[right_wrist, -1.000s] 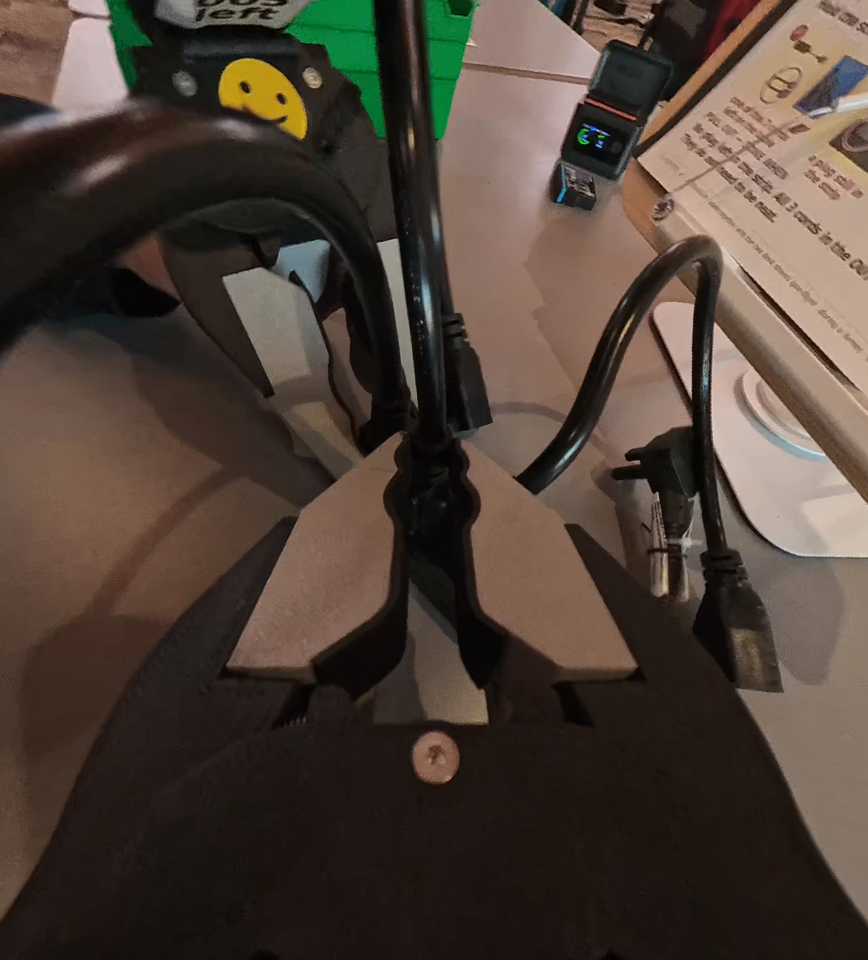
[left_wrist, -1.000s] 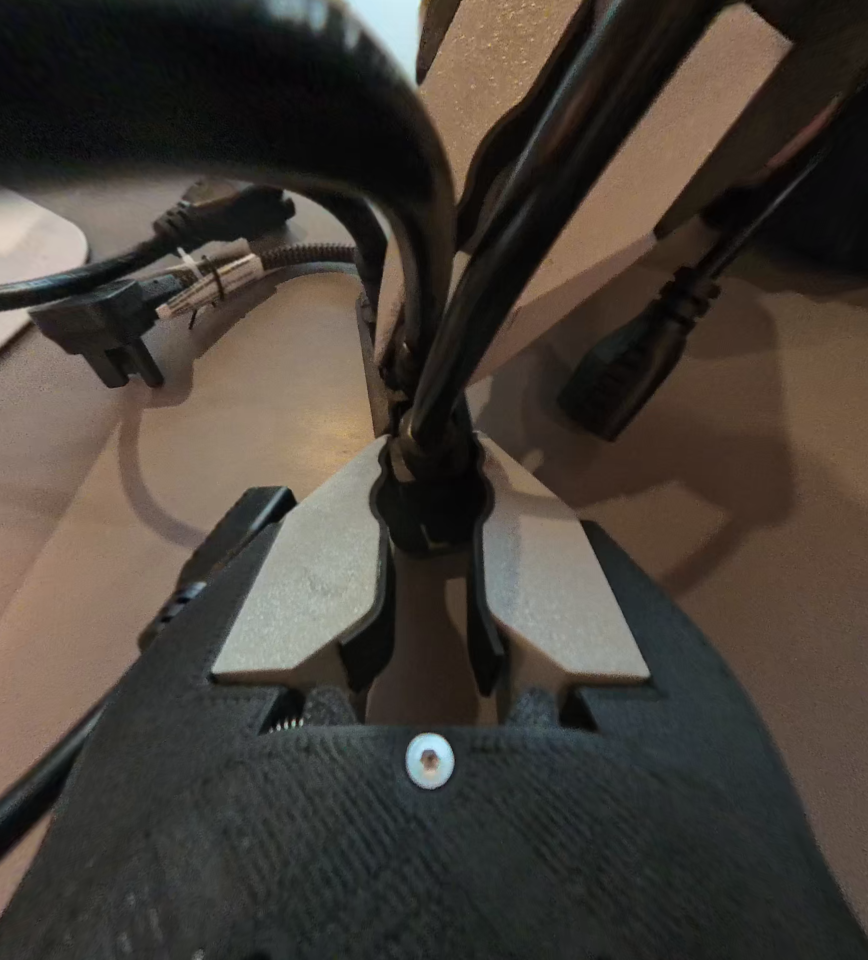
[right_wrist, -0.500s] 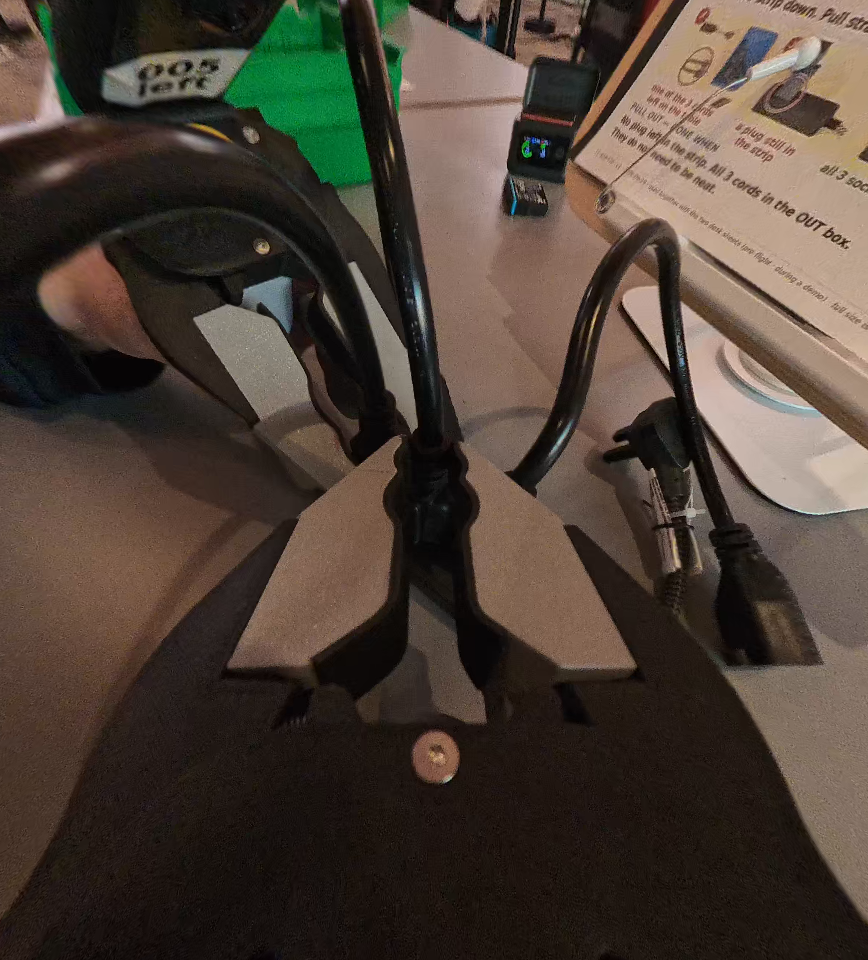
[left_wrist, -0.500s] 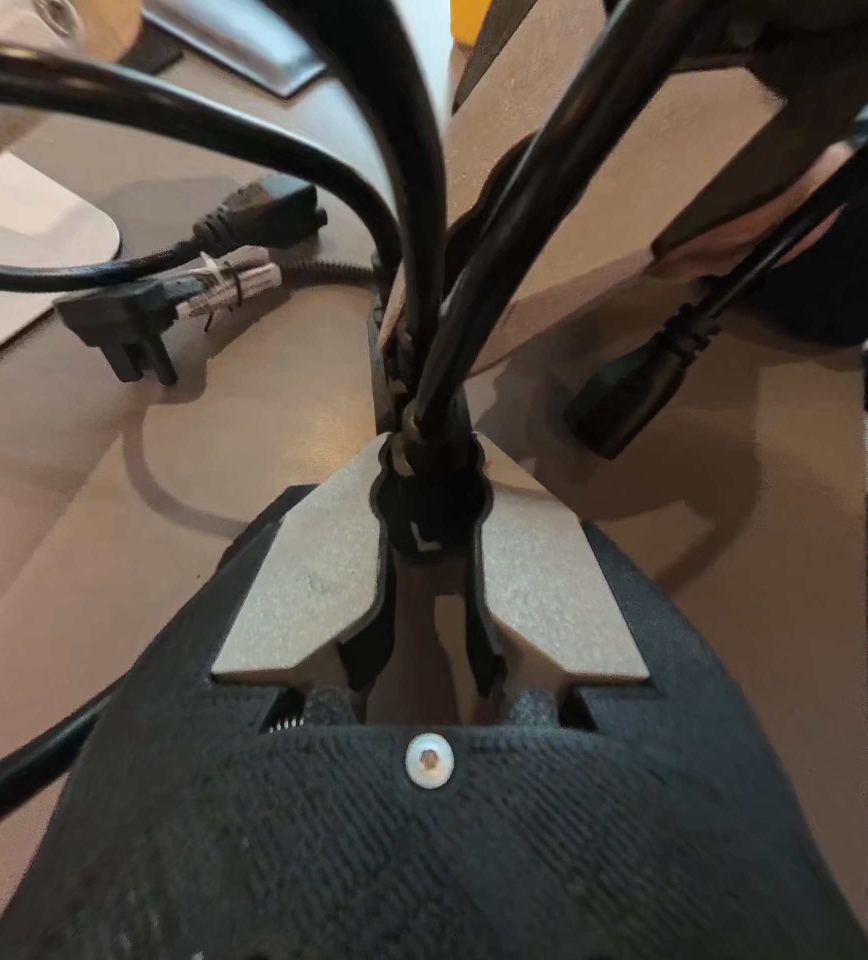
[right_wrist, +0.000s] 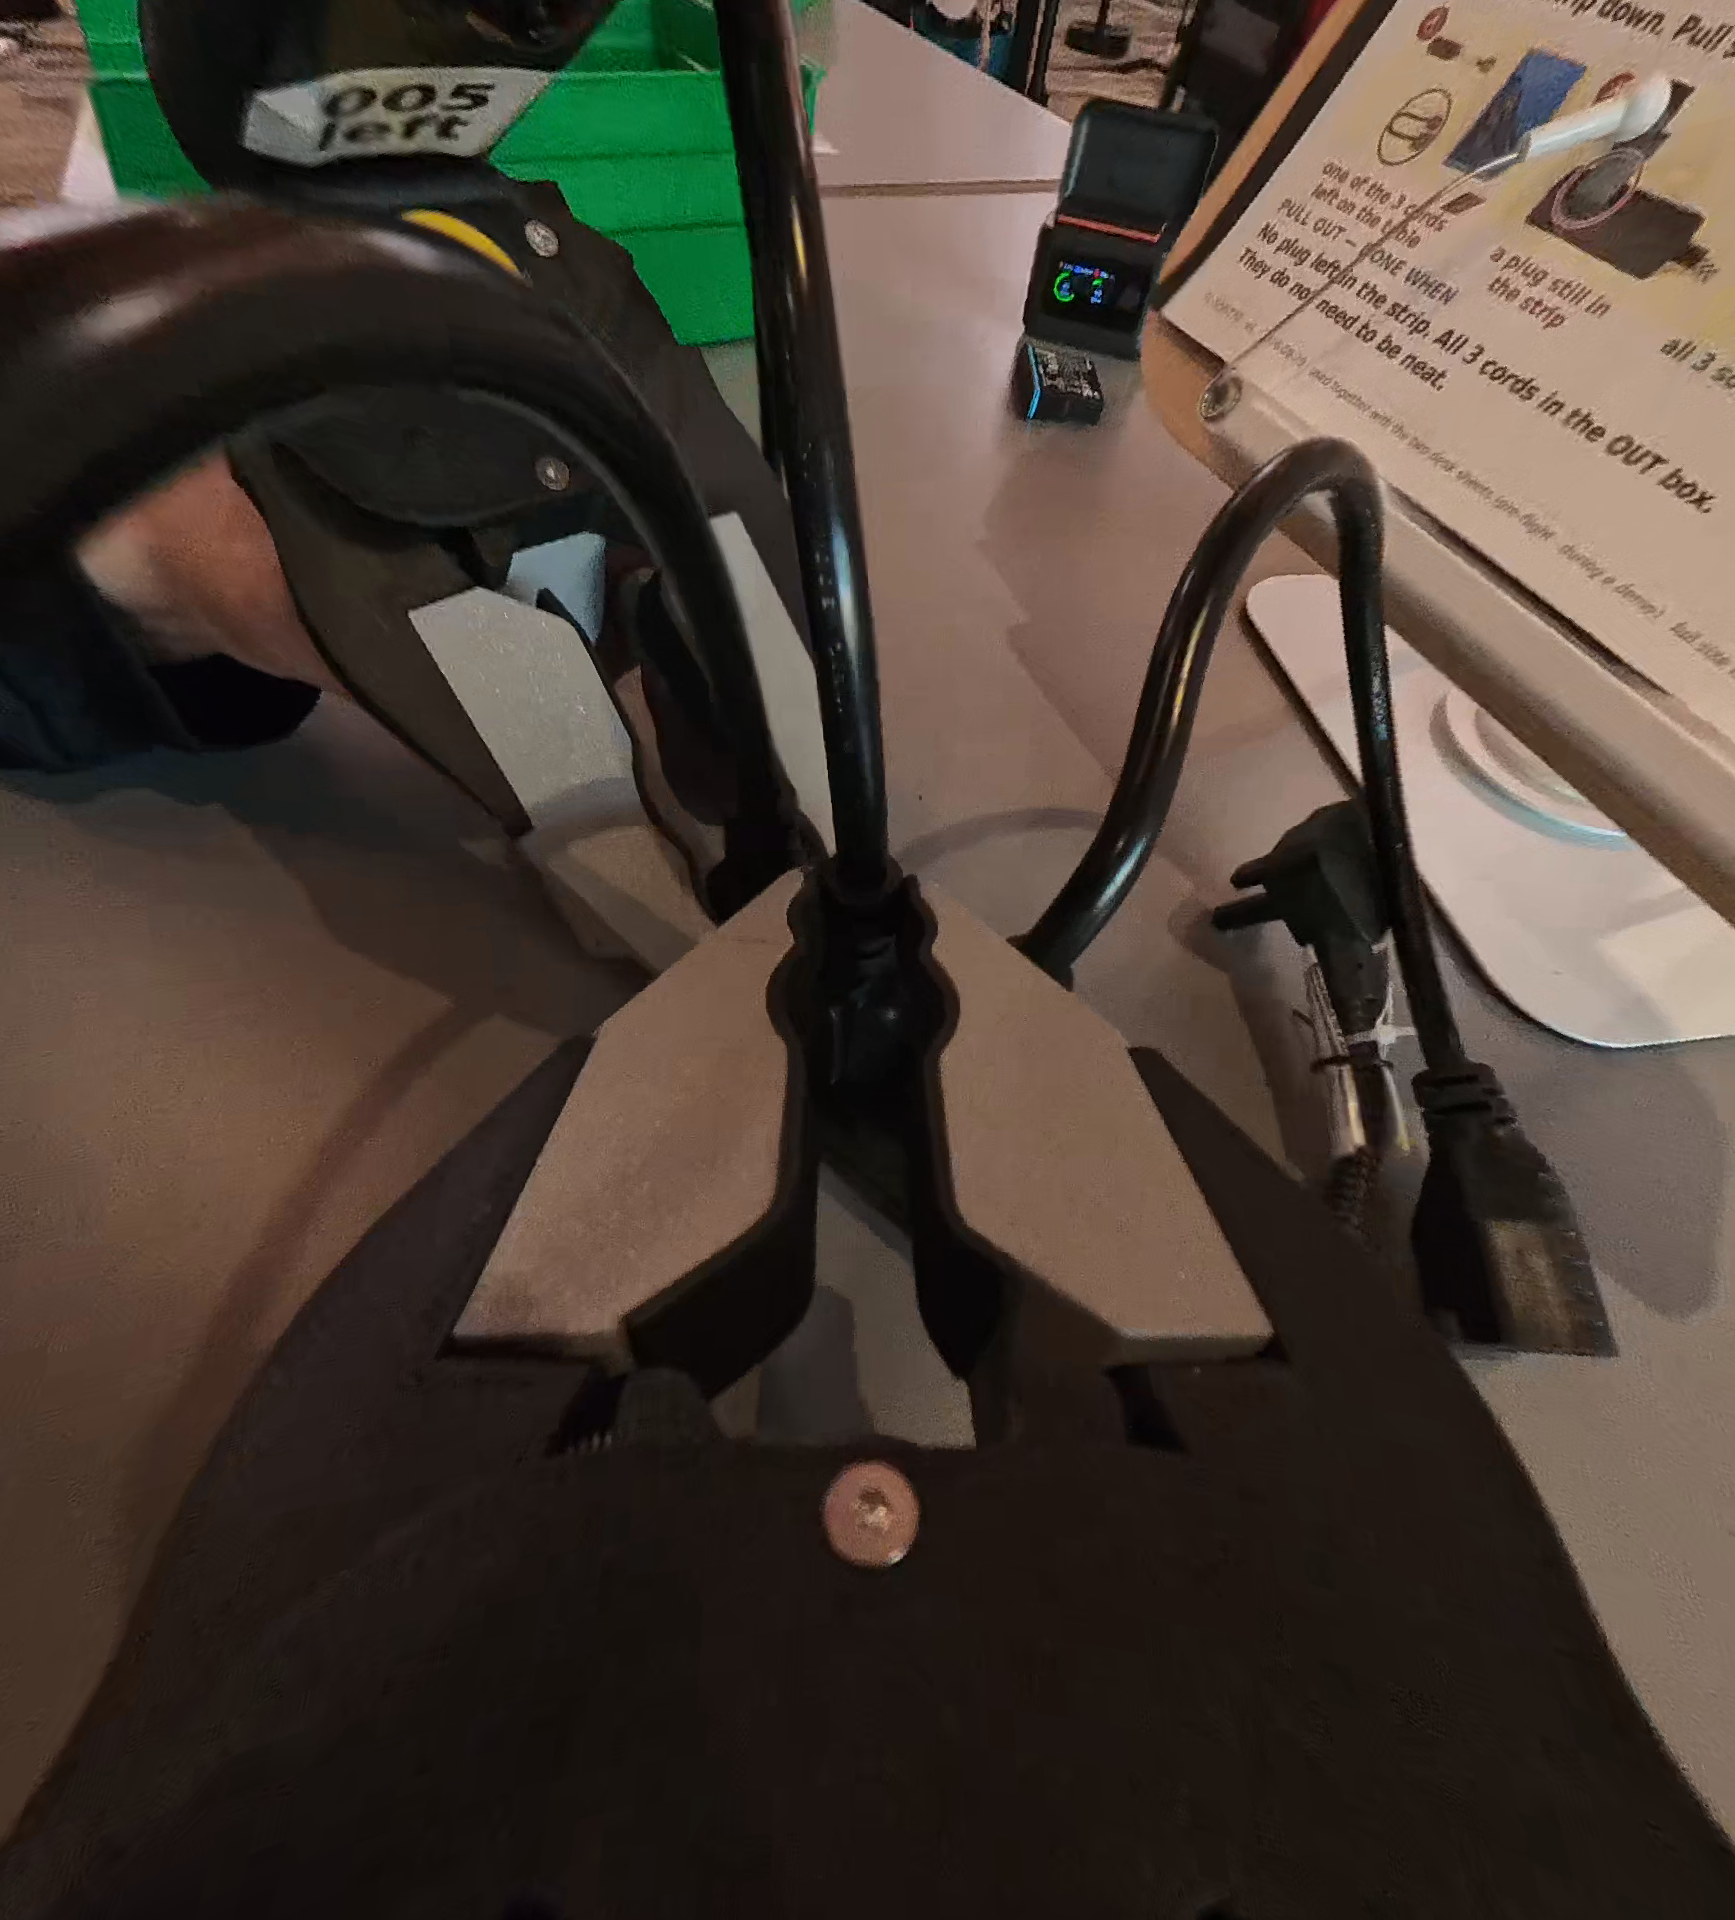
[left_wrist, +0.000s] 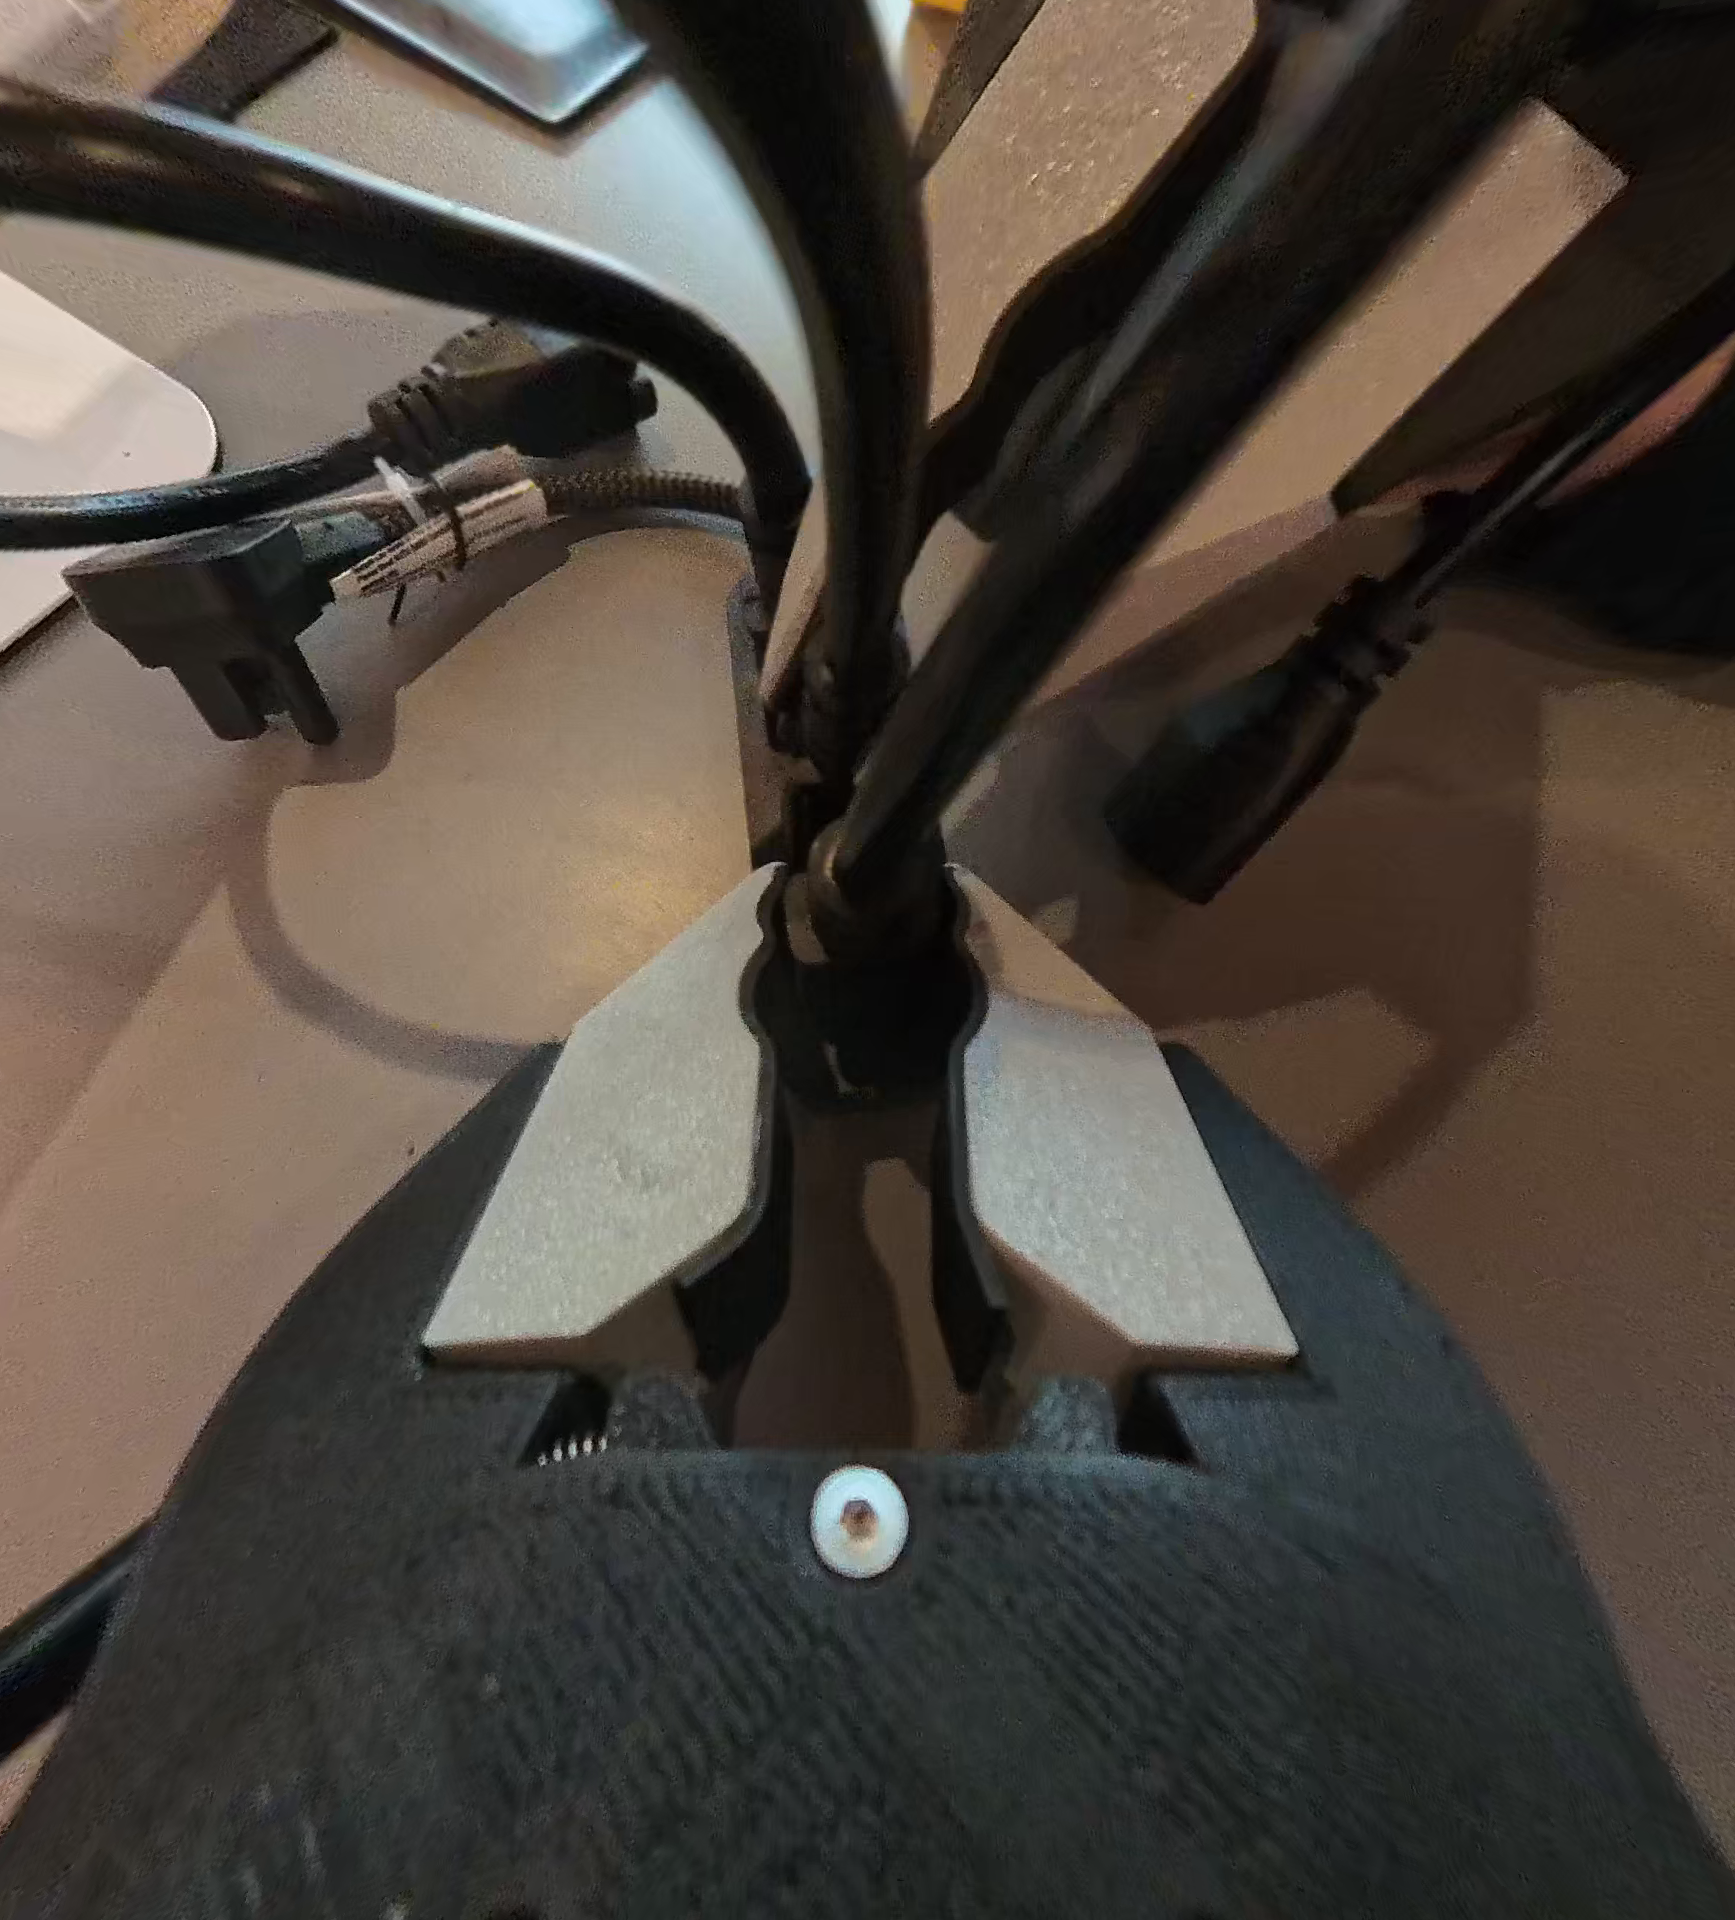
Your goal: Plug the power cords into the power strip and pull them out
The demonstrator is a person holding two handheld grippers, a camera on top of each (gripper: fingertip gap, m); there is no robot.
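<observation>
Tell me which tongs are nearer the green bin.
Left. The left tongs sit between the right tongs and the green bin; the bin shows right behind their body. The right tongs, shut on a plug, are on the near side, farther back.

Ahead of my right gripper (right_wrist: 863, 997) cords (right_wrist: 821, 520) and the left gripper (right_wrist: 530, 665) block passage; bare table (right_wrist: 167, 1039) lies free at left.

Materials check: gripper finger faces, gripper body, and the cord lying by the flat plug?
Finger faces: matte grey, grainy, likely printed or blasted plastic; metal not excluded. Gripper body: black plastic with layered ridges, looks 3D printed. Cord by the flat plug: woven braided sleeve, apparently fabric; the other cords look like glossy rubber or PVC.
</observation>
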